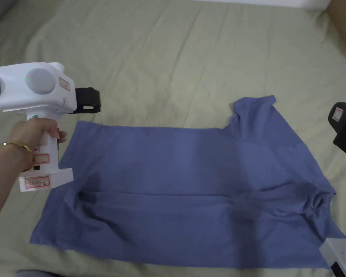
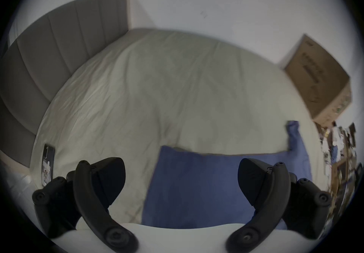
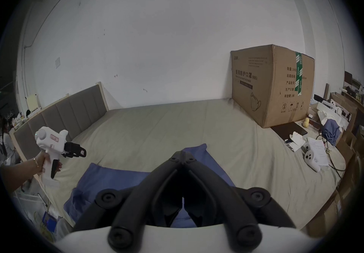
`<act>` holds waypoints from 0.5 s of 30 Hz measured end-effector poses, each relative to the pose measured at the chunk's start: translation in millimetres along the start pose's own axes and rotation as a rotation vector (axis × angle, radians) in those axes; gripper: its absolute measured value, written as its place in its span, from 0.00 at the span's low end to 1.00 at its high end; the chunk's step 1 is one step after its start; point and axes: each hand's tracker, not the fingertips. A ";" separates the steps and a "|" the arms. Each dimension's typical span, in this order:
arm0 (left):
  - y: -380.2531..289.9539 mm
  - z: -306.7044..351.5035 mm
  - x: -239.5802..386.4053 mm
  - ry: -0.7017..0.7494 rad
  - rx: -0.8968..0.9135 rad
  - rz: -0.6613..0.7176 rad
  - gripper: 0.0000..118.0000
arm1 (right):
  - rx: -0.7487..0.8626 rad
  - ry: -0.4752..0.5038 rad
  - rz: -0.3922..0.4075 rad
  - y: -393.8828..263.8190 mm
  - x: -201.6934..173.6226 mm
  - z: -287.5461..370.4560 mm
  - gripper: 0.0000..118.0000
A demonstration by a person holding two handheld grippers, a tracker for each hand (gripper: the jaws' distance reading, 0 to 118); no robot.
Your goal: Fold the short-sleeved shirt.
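Note:
A blue short-sleeved shirt lies spread sideways on the bed, hem to the left and collar to the right. One sleeve points toward the far side, and a long crease runs across the near half. A hand holds my left gripper in the air beyond the shirt's far left corner. Its jaws are wide open and empty in the left gripper view, above the shirt. My right gripper hovers off the shirt's right side. Its jaws meet with nothing between them.
The pale green sheet stretches wide beyond the shirt. A large cardboard box stands at the far right corner of the bed, and a grey padded headboard runs along the left. A phone lies by the headboard. A controller and papers lie at the right.

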 end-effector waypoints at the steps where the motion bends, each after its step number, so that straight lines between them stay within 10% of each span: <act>1: 1.3 -16.6 -2.5 0.047 -0.016 0.016 0.97 | -0.013 -0.006 0.004 -1.1 0.9 -5.8 0.00; 7: 6.8 -79.3 -10.3 0.073 -0.099 0.063 0.76 | -0.082 -0.035 0.009 -6.6 4.6 -37.4 0.00; 10: 8.0 -96.1 -6.9 0.098 -0.109 0.009 0.12 | -0.110 -0.054 0.037 -11.4 6.3 -51.2 0.00; 15: 6.1 -92.5 1.2 0.091 -0.113 -0.062 0.03 | -0.154 -0.060 0.015 -16.2 19.4 -67.9 0.00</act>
